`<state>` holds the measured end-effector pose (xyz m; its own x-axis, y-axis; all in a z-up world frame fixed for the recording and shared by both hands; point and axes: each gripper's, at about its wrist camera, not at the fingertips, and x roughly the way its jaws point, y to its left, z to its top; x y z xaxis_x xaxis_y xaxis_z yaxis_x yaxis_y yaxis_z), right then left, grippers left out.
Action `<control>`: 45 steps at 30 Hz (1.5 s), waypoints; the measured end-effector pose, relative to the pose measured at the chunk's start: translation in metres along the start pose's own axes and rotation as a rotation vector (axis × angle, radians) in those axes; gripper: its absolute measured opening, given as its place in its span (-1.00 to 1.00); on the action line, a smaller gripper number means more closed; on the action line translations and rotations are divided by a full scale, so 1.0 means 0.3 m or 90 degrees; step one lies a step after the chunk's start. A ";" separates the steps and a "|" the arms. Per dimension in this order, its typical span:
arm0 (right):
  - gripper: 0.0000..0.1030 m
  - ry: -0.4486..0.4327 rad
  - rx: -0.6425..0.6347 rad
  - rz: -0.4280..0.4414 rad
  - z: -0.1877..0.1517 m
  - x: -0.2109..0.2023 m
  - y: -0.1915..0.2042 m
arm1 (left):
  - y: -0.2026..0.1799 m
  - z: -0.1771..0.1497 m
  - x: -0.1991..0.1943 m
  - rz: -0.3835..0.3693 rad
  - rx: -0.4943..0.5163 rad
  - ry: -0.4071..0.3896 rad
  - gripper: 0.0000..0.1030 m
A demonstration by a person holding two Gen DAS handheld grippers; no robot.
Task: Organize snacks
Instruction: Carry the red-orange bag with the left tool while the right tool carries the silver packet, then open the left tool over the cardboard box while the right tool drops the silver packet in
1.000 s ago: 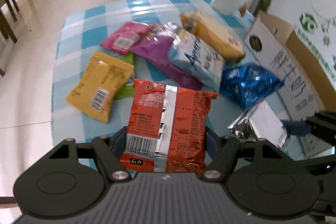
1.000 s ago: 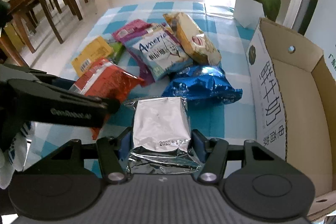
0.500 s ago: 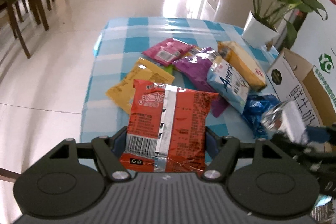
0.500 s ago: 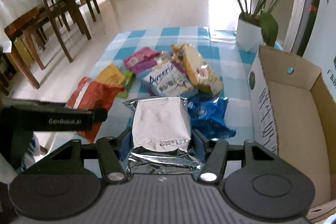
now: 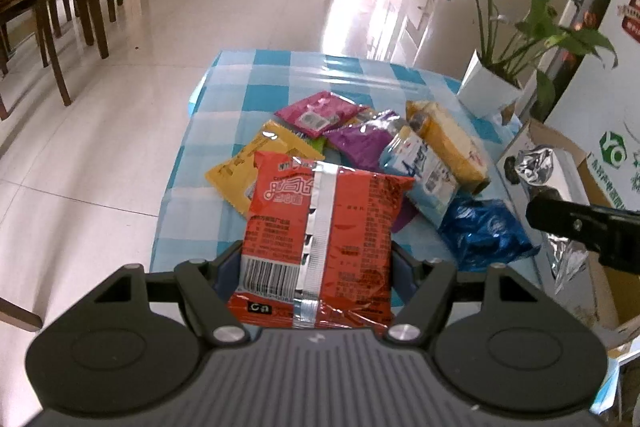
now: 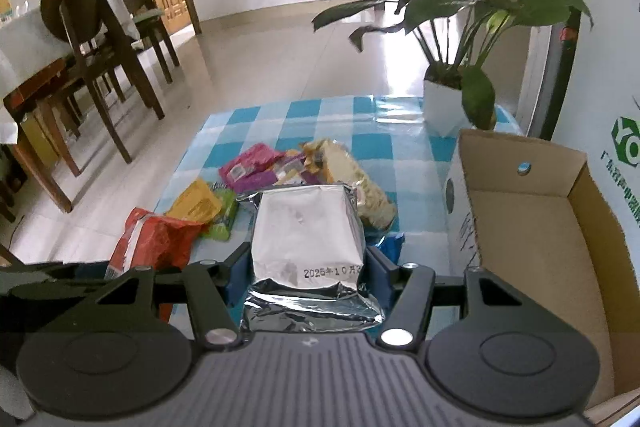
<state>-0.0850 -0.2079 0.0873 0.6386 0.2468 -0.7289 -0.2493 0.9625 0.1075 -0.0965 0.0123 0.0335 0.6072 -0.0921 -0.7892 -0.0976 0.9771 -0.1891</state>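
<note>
Blue packet (image 6: 392,245) mostly hidden behind silver packet (image 6: 308,239); cardboard box (image 6: 532,223) cut off right.

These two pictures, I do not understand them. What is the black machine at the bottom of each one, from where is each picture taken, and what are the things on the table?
There is no robot here. A person holds a two-finger gripper in each hand, and a wide-angle camera on each gripper looks forward along its fingers. The black shape at the bottom of each picture is the gripper's own body.

One picture comes from the left gripper. It is closed on a red snack packet.

The other comes from the right gripper, closed on a silver foil packet.

Below them is a table with a blue checked cloth. On it lie more snacks: a yellow packet, a pink one, a purple one, a light blue one, an orange one and a dark blue one. An open cardboard box and a potted plant stand at the right.
</note>
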 end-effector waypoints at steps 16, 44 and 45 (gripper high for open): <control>0.25 -0.060 0.045 -0.036 0.062 -0.090 -0.134 | -0.200 0.060 -0.067 -0.051 0.011 -0.044 0.40; 0.25 -0.097 0.142 -0.197 0.084 -0.231 -0.509 | -0.725 0.021 -0.012 -0.198 0.096 0.003 0.40; 0.25 -0.095 0.147 -0.198 0.083 -0.231 -0.517 | -0.739 0.015 -0.008 -0.201 0.099 0.006 0.40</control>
<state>-0.0723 -0.3715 0.1379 0.7608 -0.0618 -0.6460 0.1307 0.9897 0.0592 -0.0728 -0.2031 0.0801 0.5809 -0.3953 -0.7115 0.2151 0.9176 -0.3342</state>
